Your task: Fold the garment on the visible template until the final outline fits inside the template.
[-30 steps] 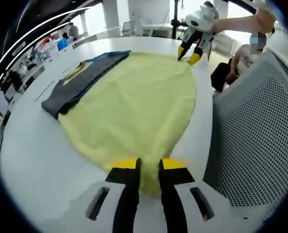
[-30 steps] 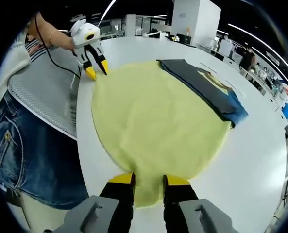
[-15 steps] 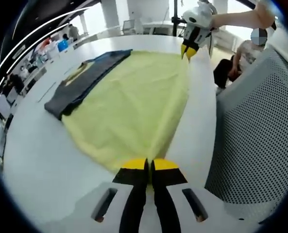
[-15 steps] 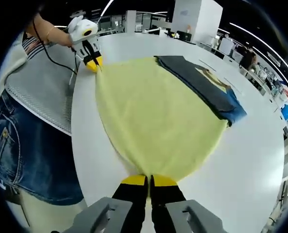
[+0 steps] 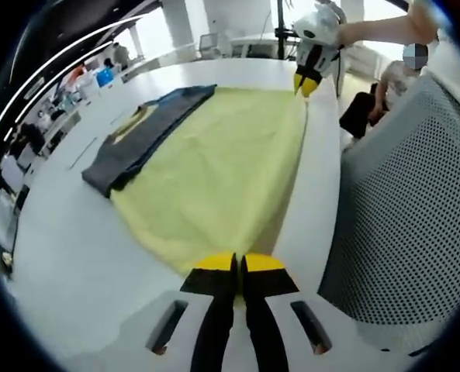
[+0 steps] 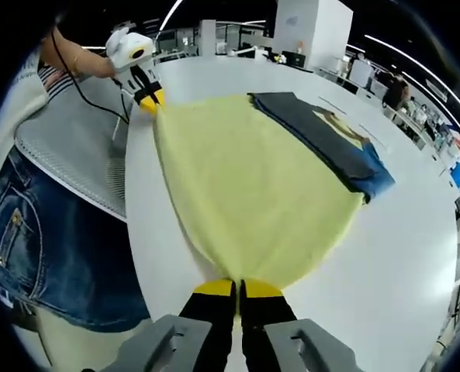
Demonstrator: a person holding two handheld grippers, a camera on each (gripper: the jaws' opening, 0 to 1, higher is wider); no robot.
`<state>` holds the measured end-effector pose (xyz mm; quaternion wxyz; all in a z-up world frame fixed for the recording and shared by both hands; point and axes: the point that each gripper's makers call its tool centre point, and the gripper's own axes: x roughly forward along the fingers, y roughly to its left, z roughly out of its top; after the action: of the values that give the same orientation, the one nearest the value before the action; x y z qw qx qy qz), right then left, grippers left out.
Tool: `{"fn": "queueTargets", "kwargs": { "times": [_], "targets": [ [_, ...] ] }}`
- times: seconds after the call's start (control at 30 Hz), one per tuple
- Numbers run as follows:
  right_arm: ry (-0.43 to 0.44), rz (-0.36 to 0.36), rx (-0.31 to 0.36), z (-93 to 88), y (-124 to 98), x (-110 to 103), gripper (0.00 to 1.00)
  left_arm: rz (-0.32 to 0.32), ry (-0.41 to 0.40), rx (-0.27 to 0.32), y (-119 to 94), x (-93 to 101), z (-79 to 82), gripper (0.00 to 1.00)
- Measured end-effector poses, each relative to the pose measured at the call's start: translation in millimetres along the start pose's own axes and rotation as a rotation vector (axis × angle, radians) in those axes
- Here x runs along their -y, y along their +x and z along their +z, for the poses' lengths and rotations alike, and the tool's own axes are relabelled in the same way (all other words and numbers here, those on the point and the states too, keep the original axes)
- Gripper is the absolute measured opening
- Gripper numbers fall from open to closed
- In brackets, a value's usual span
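A pale yellow garment (image 5: 214,170) lies spread on the white table (image 5: 67,240), stretched between my two grippers. My left gripper (image 5: 235,265) is shut on its near edge in the left gripper view, and it appears far off in the right gripper view (image 6: 150,98). My right gripper (image 6: 237,288) is shut on the opposite edge of the yellow garment (image 6: 245,186), and it is also seen at the far end of the left gripper view (image 5: 307,81). A dark blue-grey folded garment (image 5: 140,132) lies under the yellow one's far side (image 6: 330,143).
A person in a grey mesh top (image 5: 400,201) and blue jeans (image 6: 51,240) stands at the table's edge. Other people (image 5: 385,85) and desks are in the background. White table surface (image 6: 400,256) extends beyond the garments.
Both grippers went from open to shut on the yellow garment's edges a second ago. Since then the edge has been drawn taut and straighter between them.
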<state>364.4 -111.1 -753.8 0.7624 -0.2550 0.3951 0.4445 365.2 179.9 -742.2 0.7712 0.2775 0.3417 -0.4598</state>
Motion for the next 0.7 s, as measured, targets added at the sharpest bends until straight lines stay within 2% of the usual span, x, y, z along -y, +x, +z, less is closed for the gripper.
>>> {"fn": "queueTargets", "kwargs": {
  "times": [0.3,0.53,0.7],
  "targets": [
    [0.029,0.006,0.006,-4.1,-6,-10,0.00,0.012,-0.025,0.018,-9,9.7,0.7,0.00],
    [0.036,0.017,0.000,-6.4,-8,-18,0.00,-0.006,-0.121,0.040,-16,14.6,-0.5,0.00],
    [0.045,0.031,0.003,-7.7,-11,-25,0.00,-0.013,-0.116,0.029,-19,20.8,-4.4,0.00]
  ]
}}
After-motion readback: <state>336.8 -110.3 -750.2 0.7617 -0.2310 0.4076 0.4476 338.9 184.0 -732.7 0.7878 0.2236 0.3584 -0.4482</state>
